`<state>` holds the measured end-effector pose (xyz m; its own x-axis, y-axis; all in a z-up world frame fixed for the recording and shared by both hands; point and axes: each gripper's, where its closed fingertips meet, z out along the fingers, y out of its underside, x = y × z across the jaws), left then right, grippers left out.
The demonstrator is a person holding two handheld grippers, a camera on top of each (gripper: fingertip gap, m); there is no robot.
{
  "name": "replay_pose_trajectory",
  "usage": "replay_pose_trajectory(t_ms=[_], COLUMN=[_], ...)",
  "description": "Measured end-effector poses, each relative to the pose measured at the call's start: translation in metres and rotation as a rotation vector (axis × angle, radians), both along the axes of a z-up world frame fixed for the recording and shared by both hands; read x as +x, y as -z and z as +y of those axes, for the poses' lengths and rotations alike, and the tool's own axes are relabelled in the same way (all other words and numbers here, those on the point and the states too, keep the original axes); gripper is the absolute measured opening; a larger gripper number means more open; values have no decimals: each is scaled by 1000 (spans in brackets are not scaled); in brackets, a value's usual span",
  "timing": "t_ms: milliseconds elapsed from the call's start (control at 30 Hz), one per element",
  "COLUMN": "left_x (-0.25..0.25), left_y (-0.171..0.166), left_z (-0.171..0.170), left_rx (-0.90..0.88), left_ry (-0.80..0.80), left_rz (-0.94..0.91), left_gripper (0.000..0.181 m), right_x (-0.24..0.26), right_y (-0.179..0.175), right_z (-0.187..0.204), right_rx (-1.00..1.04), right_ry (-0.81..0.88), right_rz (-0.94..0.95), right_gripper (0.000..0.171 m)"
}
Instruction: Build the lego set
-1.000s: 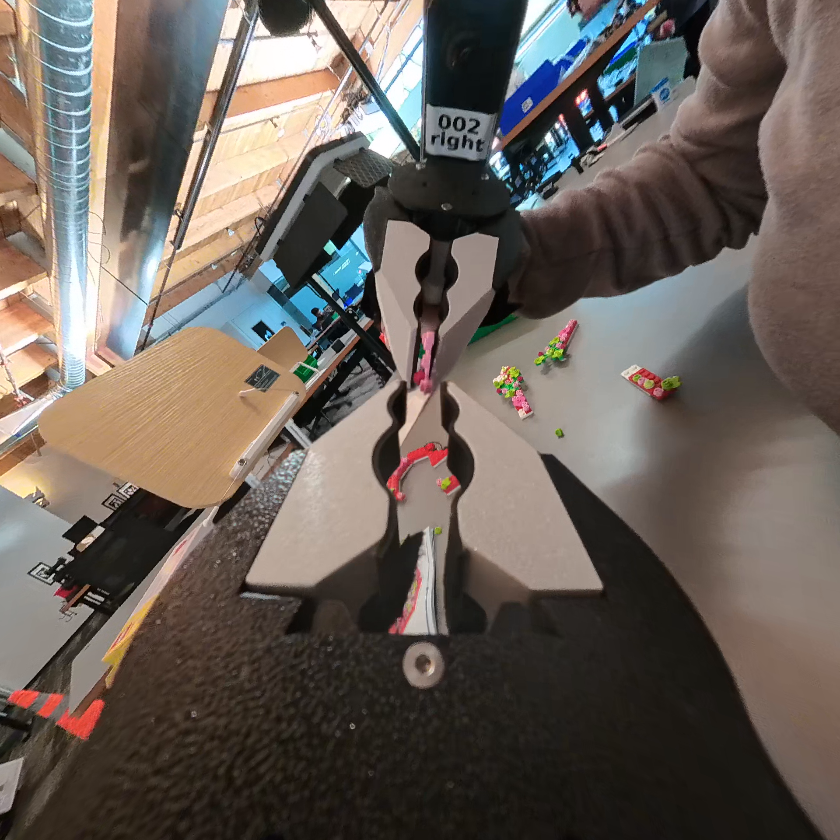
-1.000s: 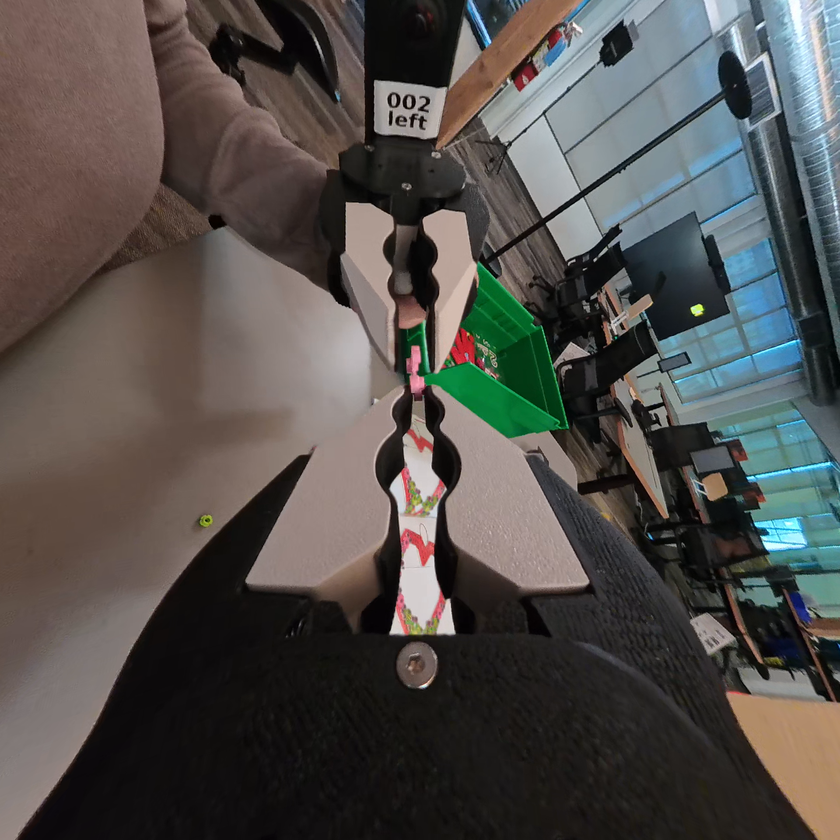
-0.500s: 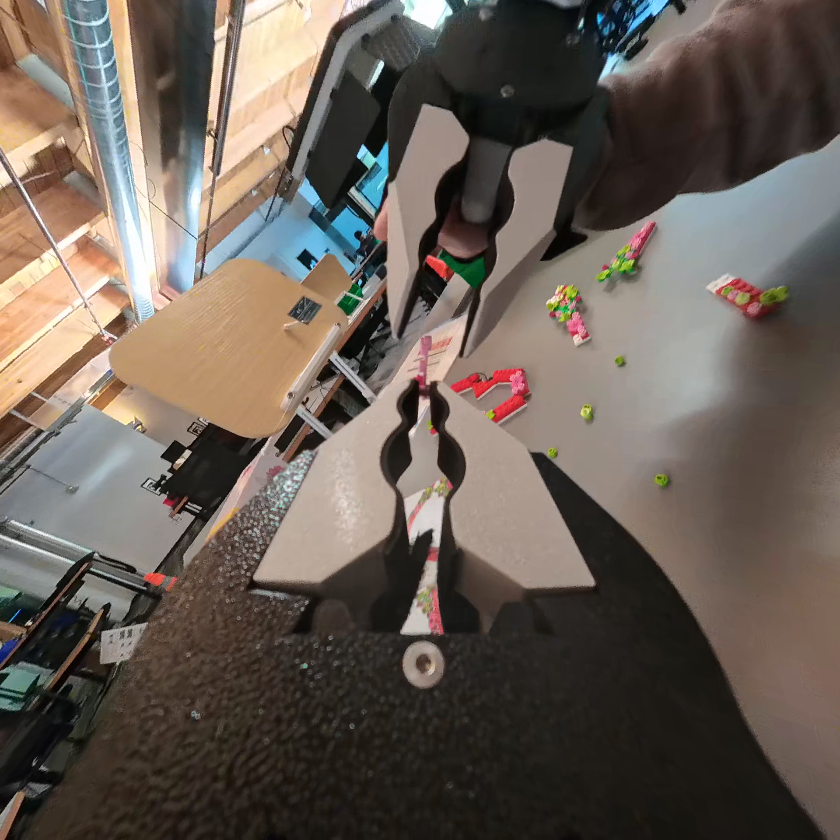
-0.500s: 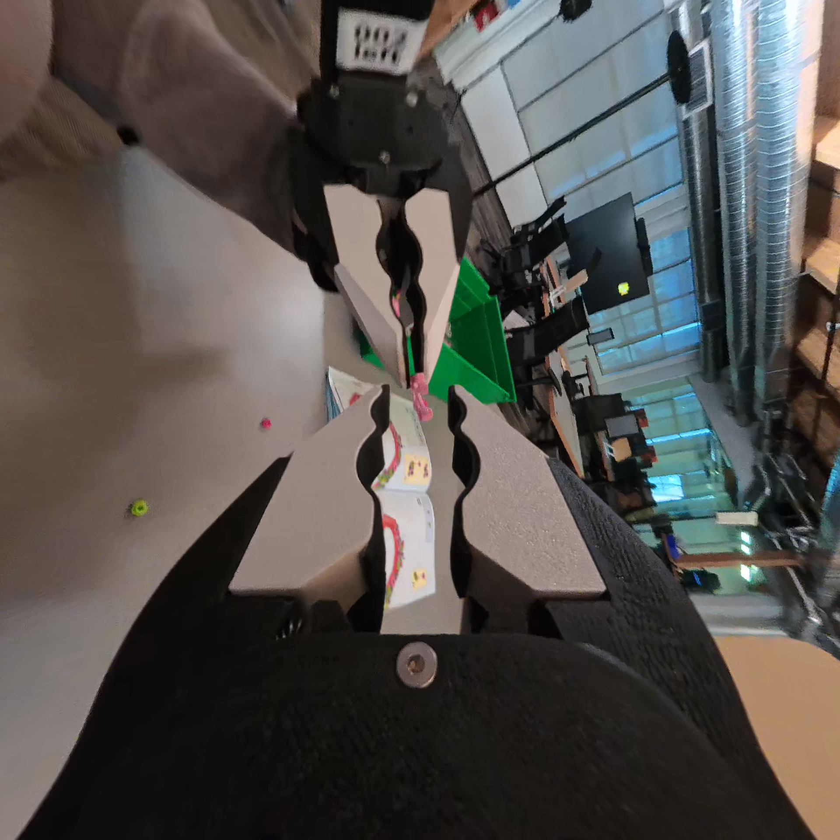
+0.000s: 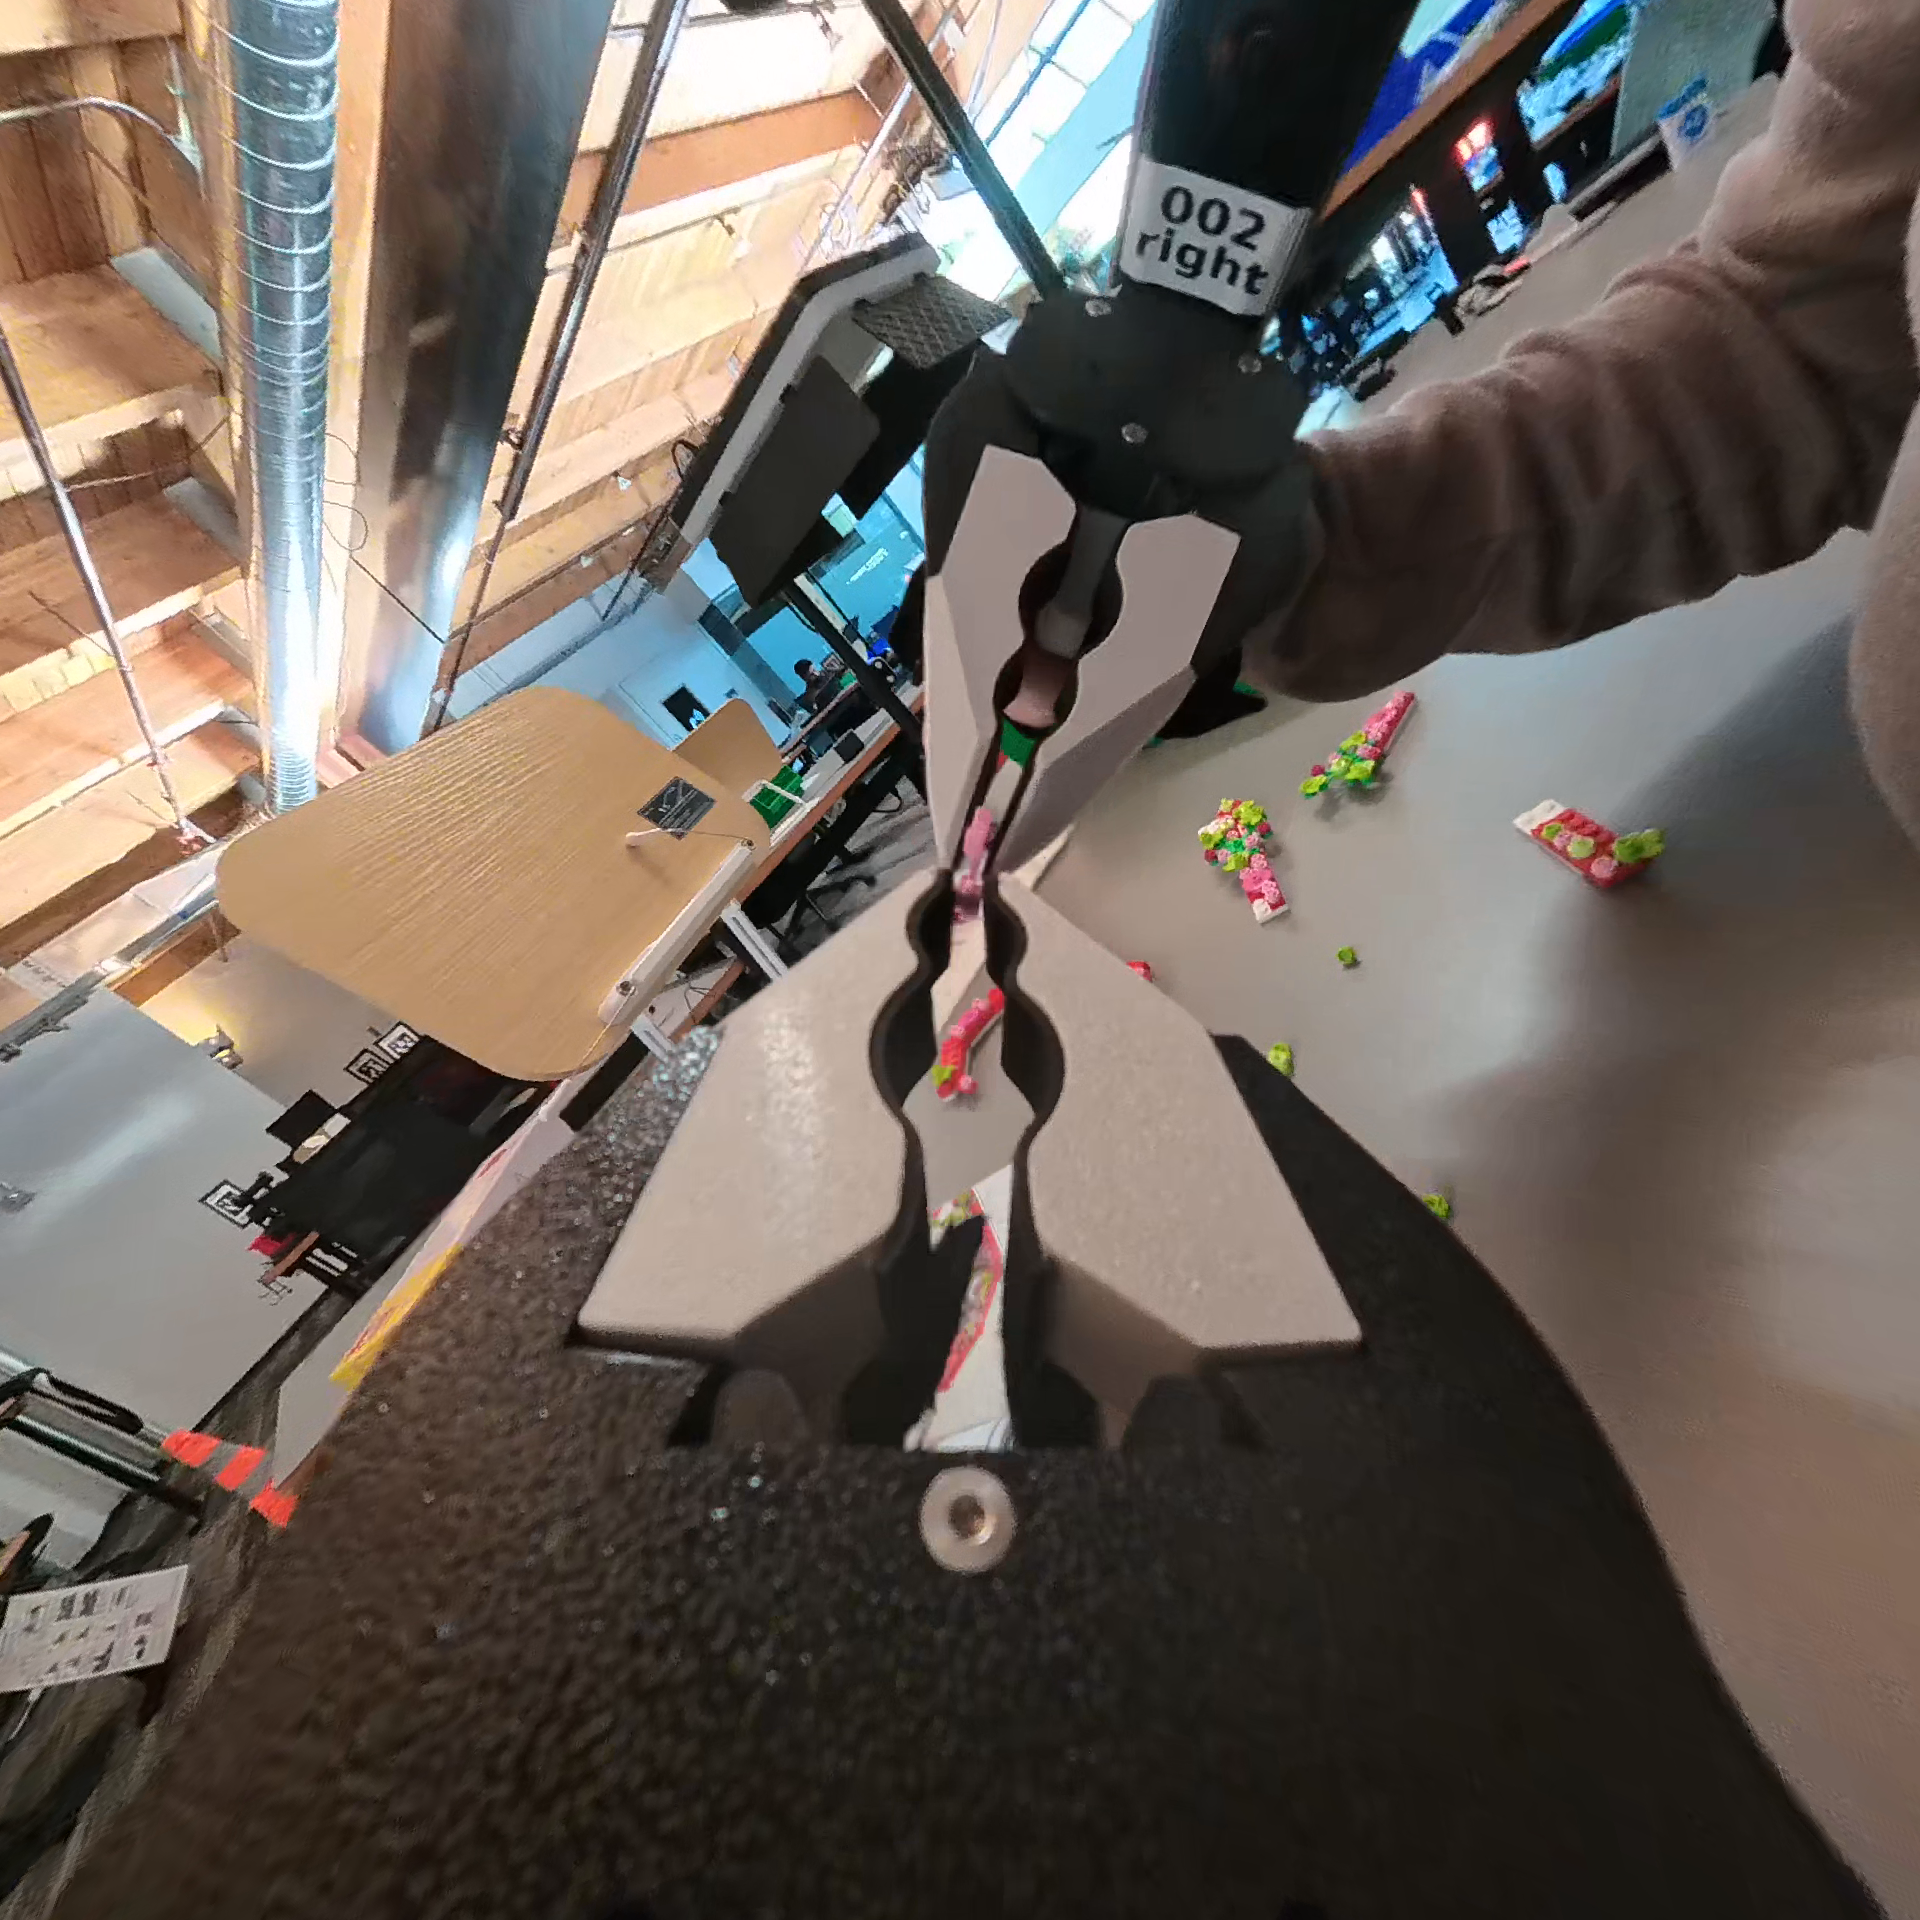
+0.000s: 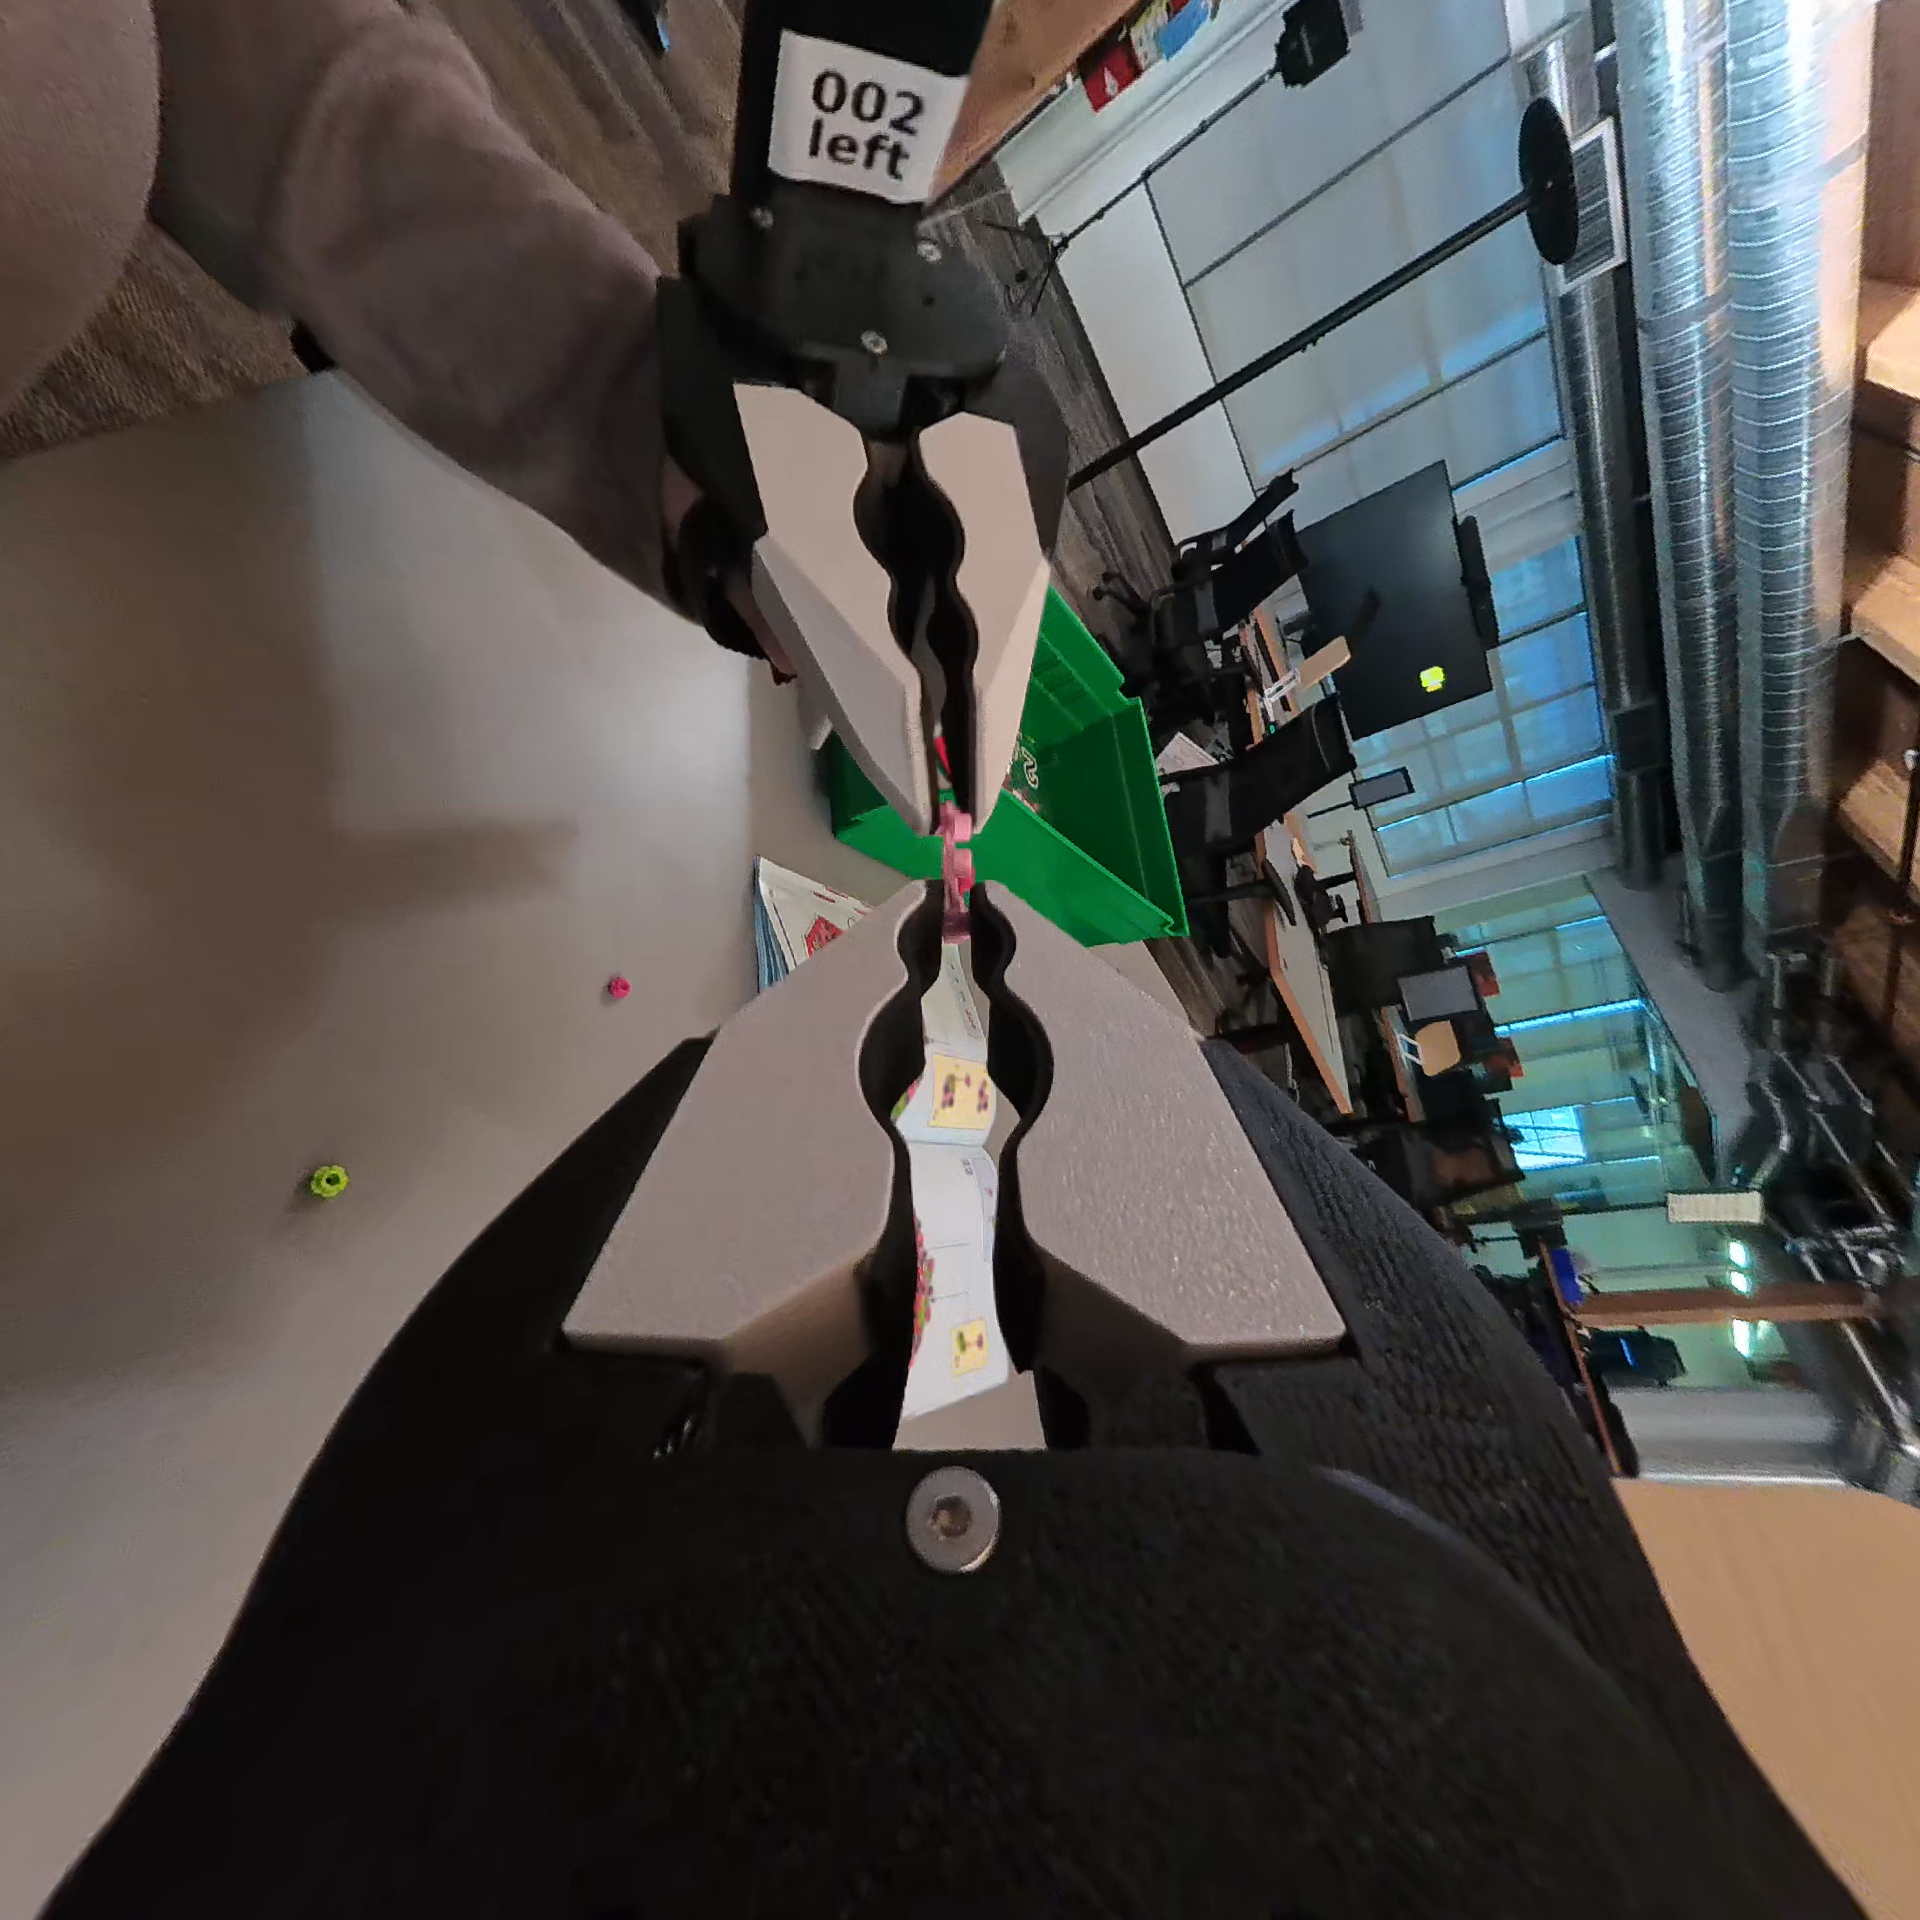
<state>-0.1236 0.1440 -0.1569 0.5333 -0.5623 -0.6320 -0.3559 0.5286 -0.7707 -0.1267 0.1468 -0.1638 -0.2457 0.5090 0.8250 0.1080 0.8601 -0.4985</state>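
A small pink lego piece (image 5: 977,844) is pinched between both grippers, which meet tip to tip above the grey table (image 5: 1558,1091). My left gripper (image 5: 970,900) is shut on its near end. My right gripper (image 5: 979,858) comes in from the far side and is shut on the other end. In the right wrist view the pink piece (image 6: 954,858) sits between my right gripper (image 6: 954,910) and the left gripper (image 6: 950,821). How the piece is built is hidden by the fingertips.
Part-built pink, green and red lego pieces (image 5: 1242,857) and a red curved piece (image 5: 966,1039) lie on the table with loose studs (image 6: 328,1182). An open instruction booklet (image 6: 951,1195) lies below the grippers. A green bin (image 6: 1081,821) stands behind. A person's sleeve (image 5: 1610,436) is at the right.
Half a second ago my right gripper was open and apart from the piece, which the left held alone. Now the right is shut on it again, tip to tip with the left.
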Motion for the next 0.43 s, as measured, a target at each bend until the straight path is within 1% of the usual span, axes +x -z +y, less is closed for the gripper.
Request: replay_pose_trajectory(t_ms=[33, 133, 333, 433], left_x=[0, 0, 1, -1], left_y=[-1, 1, -1, 1], left_z=[0, -1, -5, -5], left_rx=[11, 7, 20, 34], left_ry=[-7, -1, 31, 15], left_rz=[-7, 6, 7, 37], left_gripper=[4, 9, 3, 2], right_x=[0, 1, 2, 1], right_y=[-1, -2, -3, -2], right_z=[-1, -2, -6, -6], right_rx=[-5, -21, -29, -68], right_ry=[-6, -19, -37, -43], right_rz=[3, 6, 4, -3], right_gripper=[3, 3, 4, 4])
